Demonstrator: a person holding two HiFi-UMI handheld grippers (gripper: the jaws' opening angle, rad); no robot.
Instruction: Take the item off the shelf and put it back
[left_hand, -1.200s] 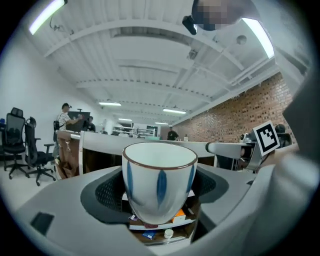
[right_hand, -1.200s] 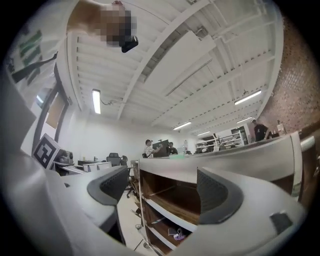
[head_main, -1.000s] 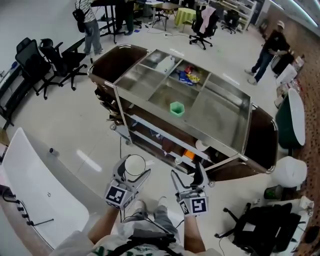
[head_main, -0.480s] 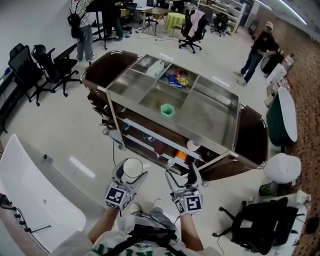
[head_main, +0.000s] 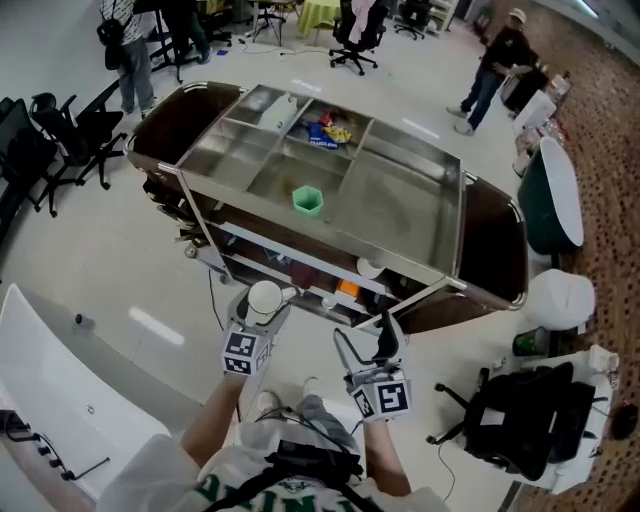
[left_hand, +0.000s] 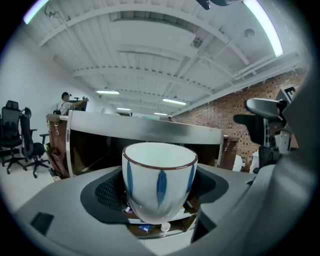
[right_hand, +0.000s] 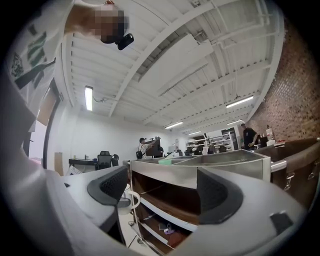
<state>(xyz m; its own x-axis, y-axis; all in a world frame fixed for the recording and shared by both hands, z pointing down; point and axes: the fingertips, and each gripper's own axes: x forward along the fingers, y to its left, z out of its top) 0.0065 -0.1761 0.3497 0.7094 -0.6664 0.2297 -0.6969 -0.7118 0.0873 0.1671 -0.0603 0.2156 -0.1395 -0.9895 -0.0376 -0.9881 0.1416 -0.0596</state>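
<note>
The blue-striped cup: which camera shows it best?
The left gripper view: the cup fills the middle, with its brown rim and blue stripes plain, clamped by the left gripper. The head view shows only its white top from above. The right gripper view shows at most a white sliver.

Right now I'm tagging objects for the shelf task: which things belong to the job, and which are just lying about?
Job: cup, held by left gripper; cart.
Lying about: green tub, snack packs, chairs, black bag.
</note>
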